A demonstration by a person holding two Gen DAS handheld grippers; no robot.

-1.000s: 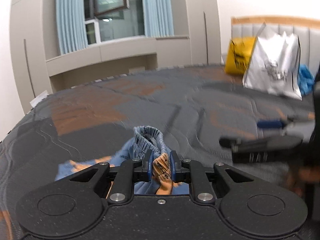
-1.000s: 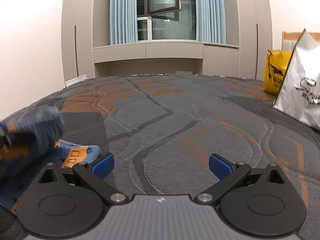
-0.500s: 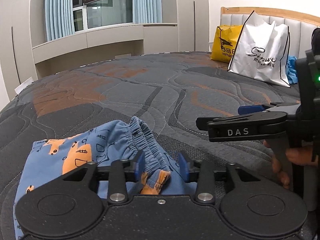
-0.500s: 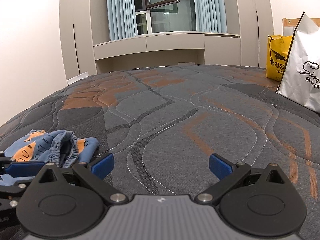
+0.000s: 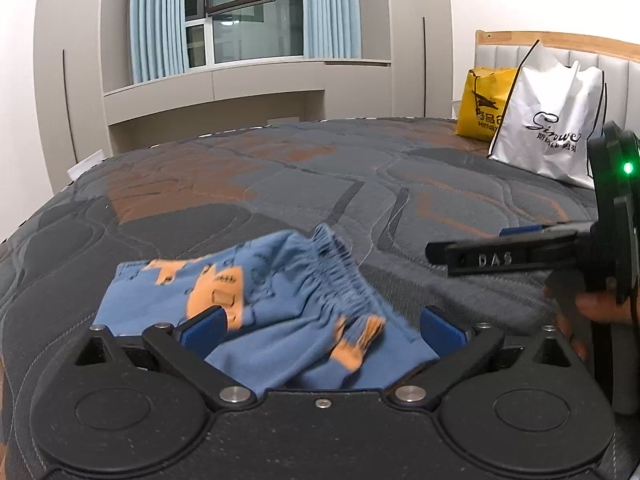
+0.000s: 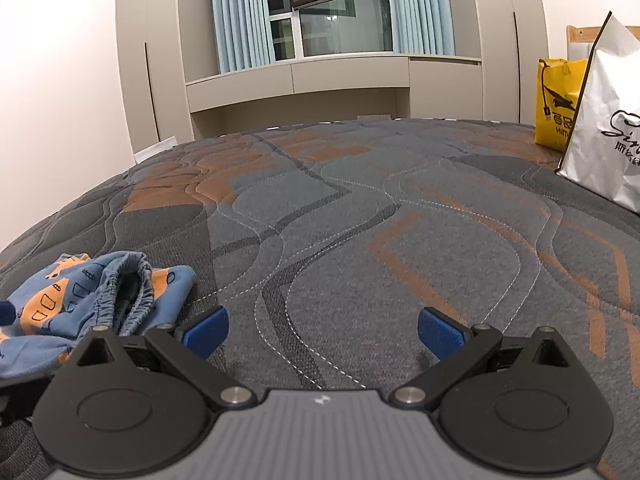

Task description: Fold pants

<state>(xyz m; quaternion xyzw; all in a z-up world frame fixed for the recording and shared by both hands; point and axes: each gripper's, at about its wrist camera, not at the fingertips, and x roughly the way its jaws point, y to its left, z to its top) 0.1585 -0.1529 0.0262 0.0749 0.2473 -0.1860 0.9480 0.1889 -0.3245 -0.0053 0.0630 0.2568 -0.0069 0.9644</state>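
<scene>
Small blue pants (image 5: pixel 280 300) with orange prints and a gathered elastic waistband lie bunched on the grey and orange quilted mattress (image 5: pixel 320 184). My left gripper (image 5: pixel 322 326) is open, its blue pads wide apart on either side of the cloth, holding nothing. The pants also show at the lower left of the right wrist view (image 6: pixel 92 296). My right gripper (image 6: pixel 322 330) is open and empty over bare mattress (image 6: pixel 360 220), to the right of the pants. It shows side-on in the left wrist view (image 5: pixel 512 246).
A white shopping bag (image 5: pixel 548 120) and a yellow bag (image 5: pixel 480 104) stand at the far right by the padded headboard (image 5: pixel 560 52). A window with blue curtains and a built-in ledge lie beyond the bed's far edge. The mattress drops off at the left.
My left gripper was shut on the pants' waistband a second ago; it has opened wide and let the cloth drop onto the mattress. The right gripper has stayed open.
</scene>
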